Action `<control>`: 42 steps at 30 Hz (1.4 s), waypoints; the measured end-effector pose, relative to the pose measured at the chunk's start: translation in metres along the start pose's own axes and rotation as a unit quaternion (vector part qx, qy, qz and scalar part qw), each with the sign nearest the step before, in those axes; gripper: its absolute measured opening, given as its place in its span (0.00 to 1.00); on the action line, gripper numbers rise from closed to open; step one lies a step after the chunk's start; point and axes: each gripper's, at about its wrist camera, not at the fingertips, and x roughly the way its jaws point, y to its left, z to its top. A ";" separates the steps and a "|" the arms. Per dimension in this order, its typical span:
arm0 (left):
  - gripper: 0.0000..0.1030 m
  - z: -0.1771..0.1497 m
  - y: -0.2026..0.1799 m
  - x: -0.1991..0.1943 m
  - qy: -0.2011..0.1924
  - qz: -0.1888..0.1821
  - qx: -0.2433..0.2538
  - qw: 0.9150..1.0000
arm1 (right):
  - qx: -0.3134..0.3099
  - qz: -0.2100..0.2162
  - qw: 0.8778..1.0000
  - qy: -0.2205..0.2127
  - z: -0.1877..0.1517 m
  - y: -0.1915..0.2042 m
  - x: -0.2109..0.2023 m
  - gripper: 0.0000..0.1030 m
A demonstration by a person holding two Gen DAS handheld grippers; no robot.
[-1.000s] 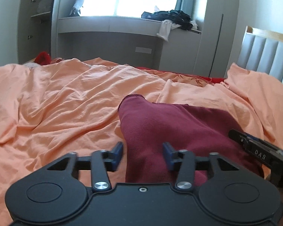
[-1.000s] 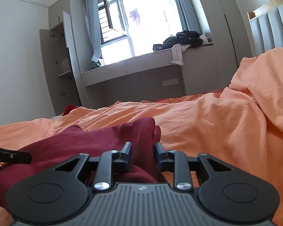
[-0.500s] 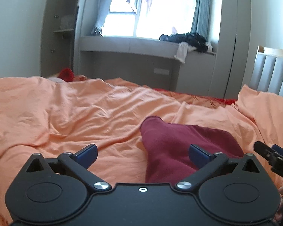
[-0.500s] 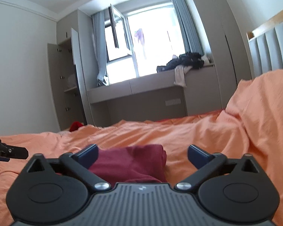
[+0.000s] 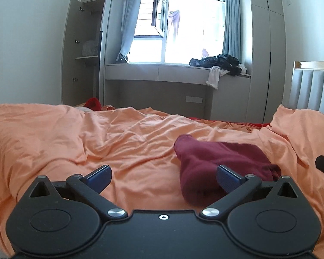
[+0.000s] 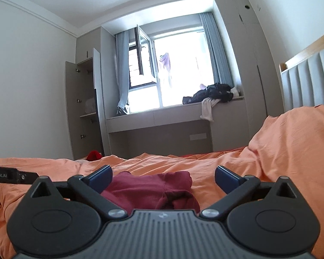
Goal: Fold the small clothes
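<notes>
- Item: one dark red garment [image 5: 218, 164], small, knit-looking, lying on the orange bedsheet [image 5: 97, 142] toward the right half of the bed in the left wrist view.
- Condition of item: already doubled into a compact bundle, layers stacked and one rolled edge showing at the near end in the right wrist view [image 6: 162, 190] (exact number of folds cannot be told).
- Left gripper [image 5: 163, 177]: jaws spread wide, nothing between them; the right finger sits in front of the garment's near edge in the picture, though contact cannot be confirmed.
- Right gripper [image 6: 163, 177]: jaws likewise spread wide, holding nothing; the garment lies ahead of and between the two fingers, apparently apart from both.
- Cross-reference: the tip of each gripper shows at the edge of the other's view (left one at the far left of the right wrist view, right one at the far right of the left wrist view), so the garment lies between the two.
- Progress, as a judgement: this piece looks folded and let go, or nearly so; a last squaring-up or setting aside may remain.
- Outstanding: a red item [image 5: 94, 103] at the far edge of the bed and a heap of dark and white clothes [image 5: 222, 64] on the window ledge [image 5: 162, 73] (whether these belong to the task cannot be told).
</notes>
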 end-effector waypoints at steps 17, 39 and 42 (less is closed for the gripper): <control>1.00 -0.103 0.004 -0.038 -0.001 0.005 0.014 1.000 | -0.023 -0.038 0.999 -0.024 -0.070 0.006 -0.076 1.00; 1.00 -0.133 0.003 -0.029 0.014 0.015 0.037 0.999 | -0.033 -0.045 0.998 -0.010 -0.103 -0.004 -0.076 1.00; 1.00 -0.133 0.003 -0.029 0.015 0.016 0.037 0.999 | -0.034 -0.046 0.998 -0.008 -0.104 -0.004 -0.076 1.00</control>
